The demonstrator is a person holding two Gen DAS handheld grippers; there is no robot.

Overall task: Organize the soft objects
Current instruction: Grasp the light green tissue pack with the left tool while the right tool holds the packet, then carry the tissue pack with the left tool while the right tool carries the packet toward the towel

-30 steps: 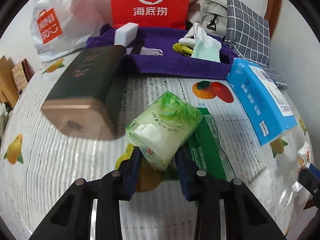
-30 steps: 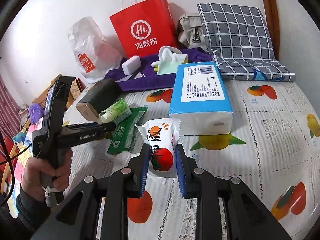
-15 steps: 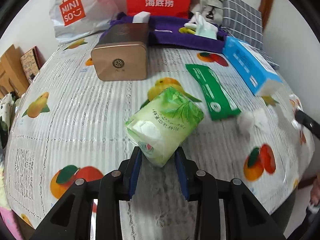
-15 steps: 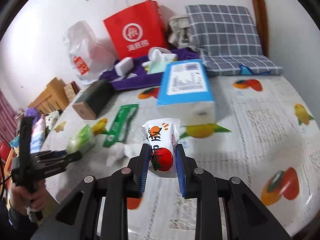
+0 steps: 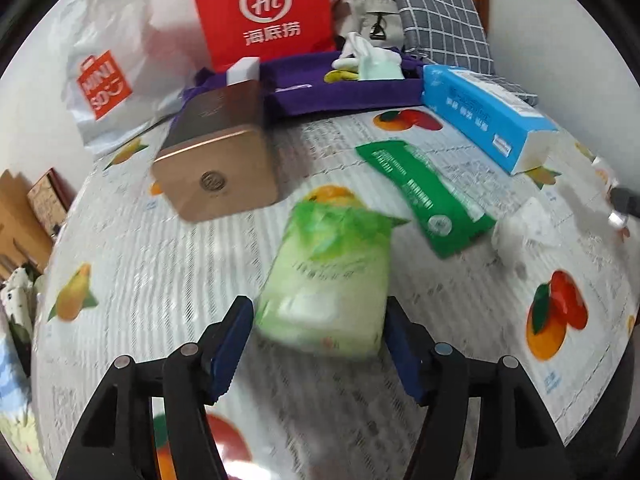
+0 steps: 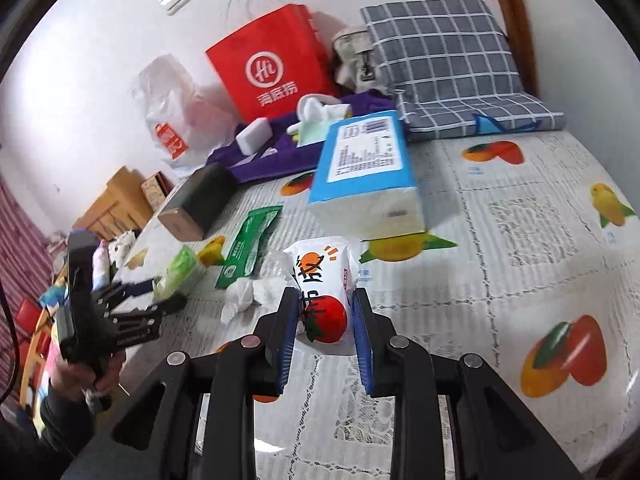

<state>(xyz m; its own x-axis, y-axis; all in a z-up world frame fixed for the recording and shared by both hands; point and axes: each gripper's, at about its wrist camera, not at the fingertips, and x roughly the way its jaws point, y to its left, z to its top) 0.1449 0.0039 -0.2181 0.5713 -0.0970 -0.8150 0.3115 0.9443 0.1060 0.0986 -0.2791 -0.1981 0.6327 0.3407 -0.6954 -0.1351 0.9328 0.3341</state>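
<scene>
My left gripper (image 5: 318, 340) is open, its jaws wide either side of a light green tissue pack (image 5: 328, 280) that lies on the fruit-print bedcover (image 5: 140, 280); the pack is blurred. It also shows in the right wrist view (image 6: 182, 272), in front of the left gripper (image 6: 160, 296). My right gripper (image 6: 326, 316) is shut on a white tissue pack with orange and tomato print (image 6: 326, 280), held just above the cover. A flat green wipes pack (image 5: 428, 196) and a crumpled white tissue (image 5: 524, 228) lie between the two.
A gold-ended dark box (image 5: 220, 160) stands behind the green pack. A large blue tissue pack (image 6: 366, 172), a purple cloth (image 5: 340, 88) with a white sponge and gloves, a red paper bag (image 5: 260, 8), a white plastic bag (image 5: 104, 80) and a checked cushion (image 6: 444, 60) line the back.
My left gripper has opened and let go of the light green tissue pack, which now lies on the bedcover. My right gripper still holds its pack and has hardly moved.
</scene>
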